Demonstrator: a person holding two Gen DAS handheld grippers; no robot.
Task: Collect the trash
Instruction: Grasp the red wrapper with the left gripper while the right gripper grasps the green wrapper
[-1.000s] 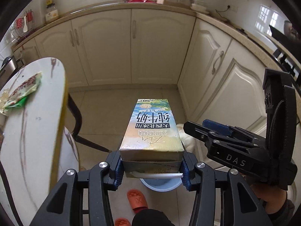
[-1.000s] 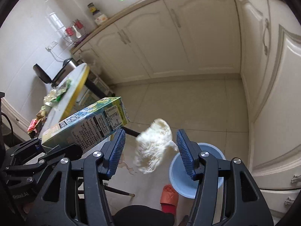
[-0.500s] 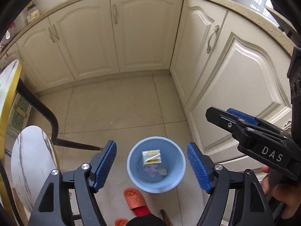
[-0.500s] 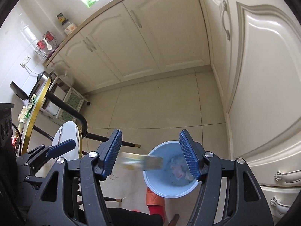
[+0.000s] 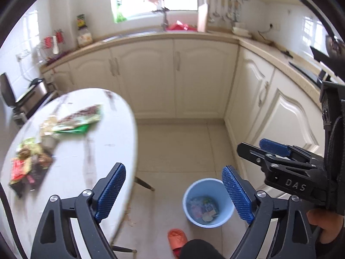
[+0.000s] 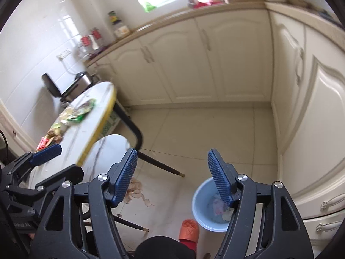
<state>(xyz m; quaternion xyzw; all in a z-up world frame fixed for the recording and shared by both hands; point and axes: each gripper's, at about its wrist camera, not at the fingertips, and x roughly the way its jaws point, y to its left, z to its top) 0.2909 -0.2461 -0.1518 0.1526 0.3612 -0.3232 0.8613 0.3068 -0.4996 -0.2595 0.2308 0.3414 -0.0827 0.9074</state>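
Cream kitchen cabinets wrap the corner, pale tile floor below, and a white marble-look table (image 5: 90, 151) sits on the left.

Left wrist view: the left gripper (image 5: 173, 191) has just been opening its jaws and stands wide with nothing between them. The blue bin (image 5: 208, 202) sits on the floor just under its right pad, already holding a carton and scraps. The remaining trash is up on the table: a green snack wrapper (image 5: 75, 122) and a pile of small red and dark packets (image 5: 28, 168), off to the gripper's left and ahead. The right gripper (image 5: 258, 149) pokes in from the right.

Right wrist view: its jaws have also just been widening, empty too. Wrappers (image 6: 73, 114) lie well off to the left on the table, bin down by its right pad.

My guess: those wrappers are featherlight, crinkly and slippery, so pinch a raised fold or edge, not the flat middle.
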